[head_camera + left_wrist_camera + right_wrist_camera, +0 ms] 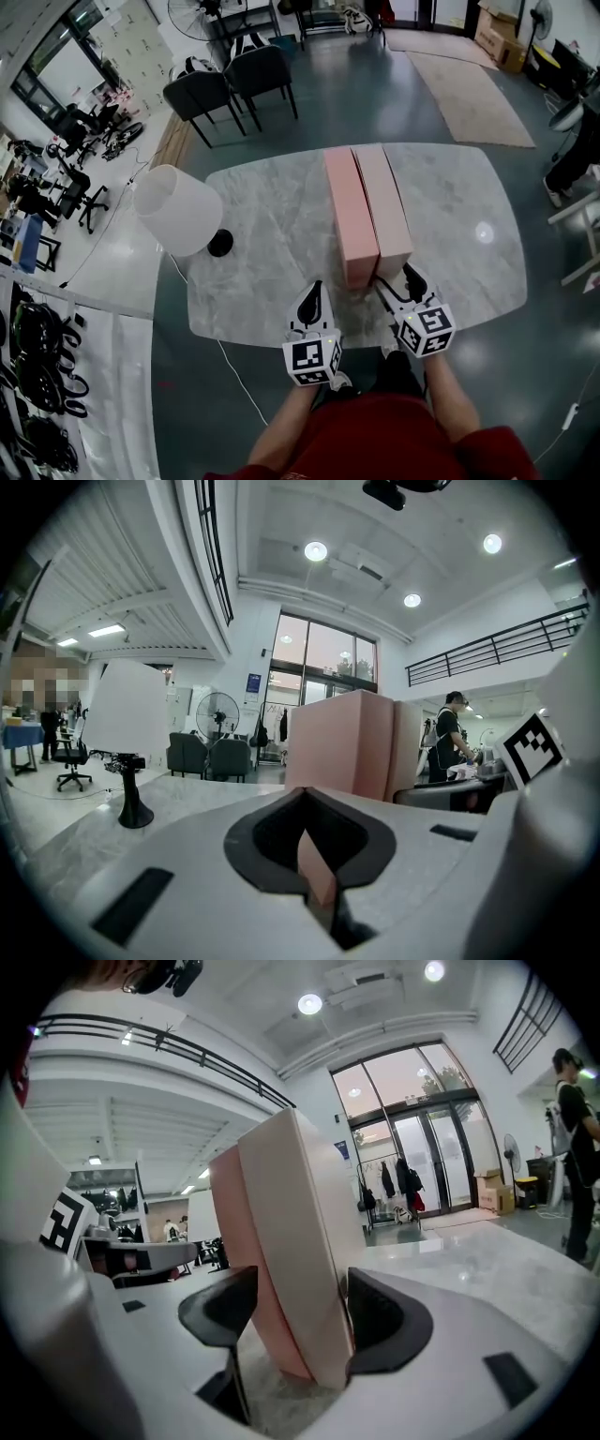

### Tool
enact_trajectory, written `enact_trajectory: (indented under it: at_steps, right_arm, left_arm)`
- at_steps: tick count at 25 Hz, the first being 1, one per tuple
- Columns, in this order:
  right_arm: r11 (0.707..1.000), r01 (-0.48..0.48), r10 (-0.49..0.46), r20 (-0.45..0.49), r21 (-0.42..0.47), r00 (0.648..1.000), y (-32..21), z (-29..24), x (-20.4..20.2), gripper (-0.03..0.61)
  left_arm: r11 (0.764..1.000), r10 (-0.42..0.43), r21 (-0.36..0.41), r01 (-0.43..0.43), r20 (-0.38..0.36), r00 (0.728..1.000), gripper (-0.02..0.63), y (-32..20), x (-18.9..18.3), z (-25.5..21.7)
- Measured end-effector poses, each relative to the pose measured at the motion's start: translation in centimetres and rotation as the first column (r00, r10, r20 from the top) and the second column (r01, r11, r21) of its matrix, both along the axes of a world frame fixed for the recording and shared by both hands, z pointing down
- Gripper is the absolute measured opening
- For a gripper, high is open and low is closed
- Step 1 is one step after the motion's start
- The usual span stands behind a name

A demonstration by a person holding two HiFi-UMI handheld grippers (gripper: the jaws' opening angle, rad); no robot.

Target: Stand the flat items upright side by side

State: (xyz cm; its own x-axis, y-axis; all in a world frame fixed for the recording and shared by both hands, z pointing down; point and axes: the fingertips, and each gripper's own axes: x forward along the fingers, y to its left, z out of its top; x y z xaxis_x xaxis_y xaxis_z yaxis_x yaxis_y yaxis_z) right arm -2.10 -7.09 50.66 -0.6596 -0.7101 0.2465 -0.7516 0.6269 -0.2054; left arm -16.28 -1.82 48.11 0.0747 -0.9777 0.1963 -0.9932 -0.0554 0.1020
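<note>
While left fingers (pixel 267 834) sit closed, right fingers (pixel 392 1324) open, astride upright paler box (pixel 300 1241)

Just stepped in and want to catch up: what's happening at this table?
A person holds a gripper in each hand at the near edge of the marble table. Two pink boxes stand upright side by side on it. The right gripper's open jaws straddle the near end of the right box; the left gripper, jaws together, hovers just short of the left box.
</note>
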Motion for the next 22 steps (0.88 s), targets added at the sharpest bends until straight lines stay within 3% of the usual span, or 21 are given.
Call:
enact_trajectory:
  at_steps: [12, 22]
  right_arm:
    - [0.997, -0.066, 0.066, -0.002, 0.048, 0.998, 0.5, -0.6, 0.6, 0.298]
    - [0.973, -0.159, 0.166, -0.032, 0.168, 0.986, 6.2, -4.5, 3.5, 0.297]
  left_arm:
    - [0.999, 0.024, 0.033, -0.025, 0.017, 1.0, 0.006, 2.0, -0.6, -1.1]
    - [0.993, 0.086, 0.075, -0.089, 0.037, 0.996, 0.006, 5.1, 0.3, -2.6]
